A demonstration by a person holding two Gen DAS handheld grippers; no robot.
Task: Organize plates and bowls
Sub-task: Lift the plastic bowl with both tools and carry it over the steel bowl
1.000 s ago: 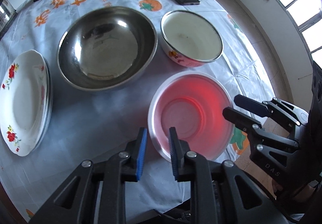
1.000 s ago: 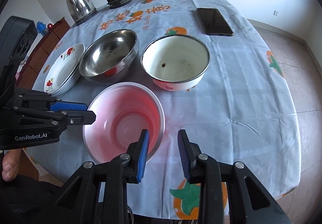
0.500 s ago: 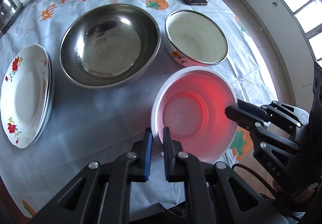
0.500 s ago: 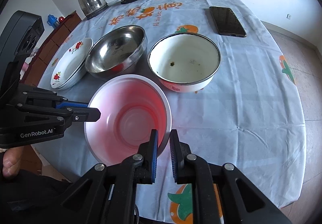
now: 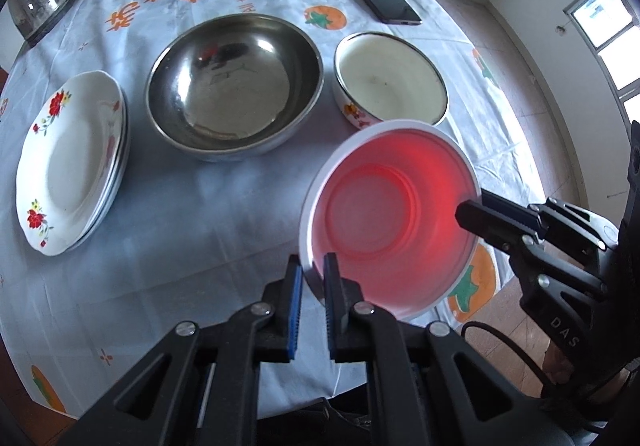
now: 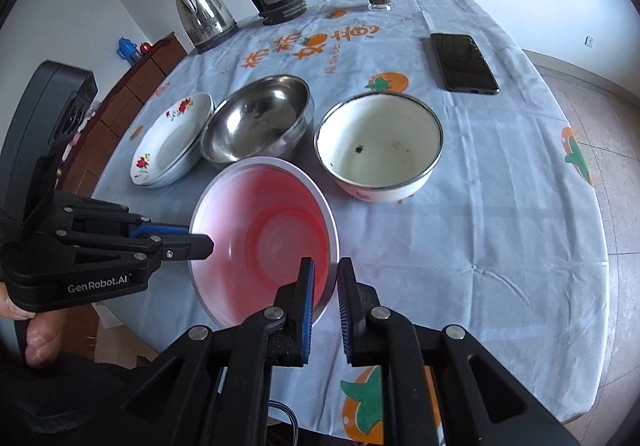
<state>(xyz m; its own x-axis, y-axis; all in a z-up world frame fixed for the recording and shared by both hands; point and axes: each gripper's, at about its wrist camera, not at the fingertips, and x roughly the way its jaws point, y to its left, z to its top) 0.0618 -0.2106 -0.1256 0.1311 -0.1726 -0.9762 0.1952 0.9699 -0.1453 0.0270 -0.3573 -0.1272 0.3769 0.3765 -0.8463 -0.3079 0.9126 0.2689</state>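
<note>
Both tools grip the translucent red plastic bowl w/ white rim point(image 5: 394, 221) on opposite sides: left tool point(image 5: 312, 278) is clamped on the rim at the bowl's 7 o'clock in its own view, one pad inside, one outside; right tool point(image 6: 325, 282) pinches the rim at approx 5 o'clock in the right wrist view. The right's jaws have just been closing onto that thin wall. A two-sided hold probably suits the light, flexible plastic, so it won't twist or tip; the bowl looks tilted and seems partly off the bench point(image 5: 192, 230), which carries a crinkly white cloth printed w/ orange fruit. Beyond it at 12 o'clock sits the white enamel bowl w/ metal rim and floral side point(image 6: 378, 143), specks inside; at 11 o'clock the shiny, deep stainless-steel bowl point(image 6: 258, 119); at 10 o'clock a stack of white scalloped floral plates point(image 6: 172, 137). Likely next: nest the red bowl into a wider one.
</note>
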